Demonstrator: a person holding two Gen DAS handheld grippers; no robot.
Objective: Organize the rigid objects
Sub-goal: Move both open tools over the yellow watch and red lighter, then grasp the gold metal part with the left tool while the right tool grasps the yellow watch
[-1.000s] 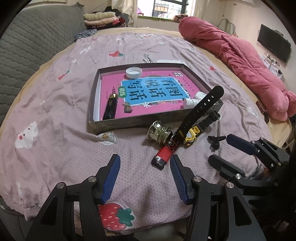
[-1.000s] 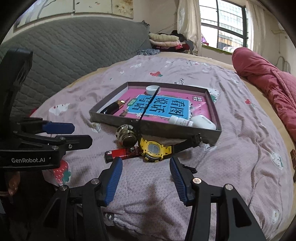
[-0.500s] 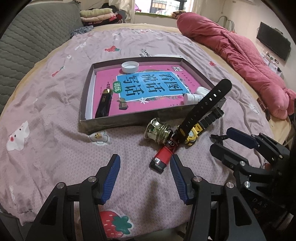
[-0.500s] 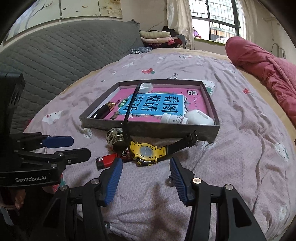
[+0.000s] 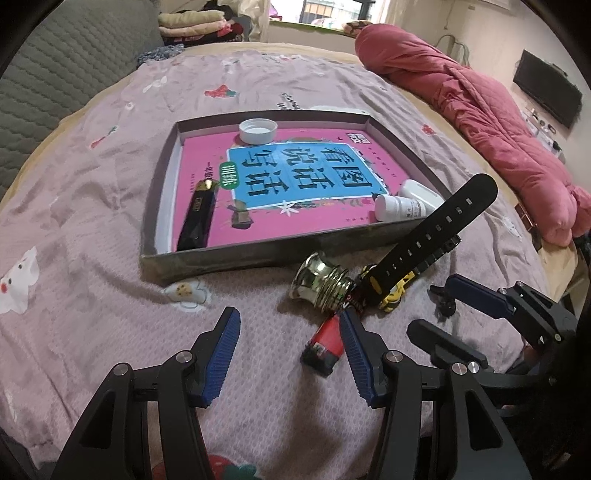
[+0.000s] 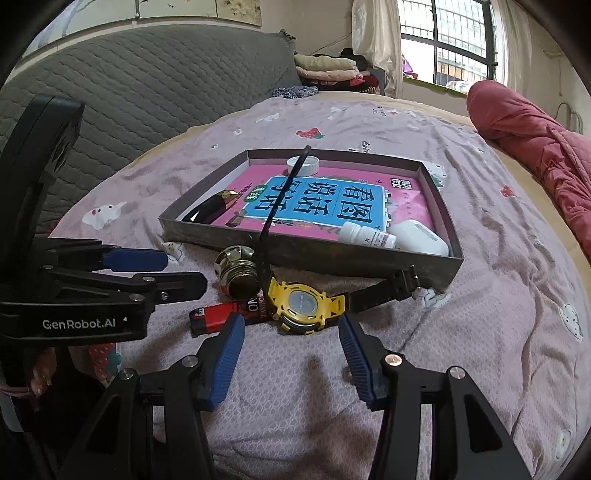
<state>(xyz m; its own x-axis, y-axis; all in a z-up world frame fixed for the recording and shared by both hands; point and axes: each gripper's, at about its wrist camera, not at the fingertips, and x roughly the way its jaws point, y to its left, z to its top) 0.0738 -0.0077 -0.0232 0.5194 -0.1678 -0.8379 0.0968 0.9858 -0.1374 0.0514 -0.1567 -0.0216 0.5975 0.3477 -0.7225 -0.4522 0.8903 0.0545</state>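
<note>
A grey tray [image 5: 207, 260] [image 6: 295, 254] with a pink book in it lies on the bed. It holds a white cap [image 5: 257, 130], a black-and-gold tube [image 5: 197, 214], a white bottle [image 5: 400, 208] and a white case [image 6: 419, 236]. In front of the tray lie a yellow watch [image 6: 301, 304] with a black strap [image 5: 432, 242], a gold knob [image 5: 320, 286] [image 6: 238, 275] and a red lighter [image 5: 325, 343] [image 6: 218, 315]. My left gripper [image 5: 290, 350] is open, its right finger beside the lighter. My right gripper [image 6: 291, 352] is open just before the watch.
A pink quilt [image 5: 480, 110] lies along the bed's right side. A grey padded headboard [image 6: 147, 92] stands at the left. Folded clothes [image 5: 195, 22] are stacked at the back. The lilac sheet [image 5: 92, 221] stretches left of the tray.
Both grippers have moved forward toward the objects in front of the tray. The lighter and watch now lie close to the fingertips. Nothing was grasped.
</note>
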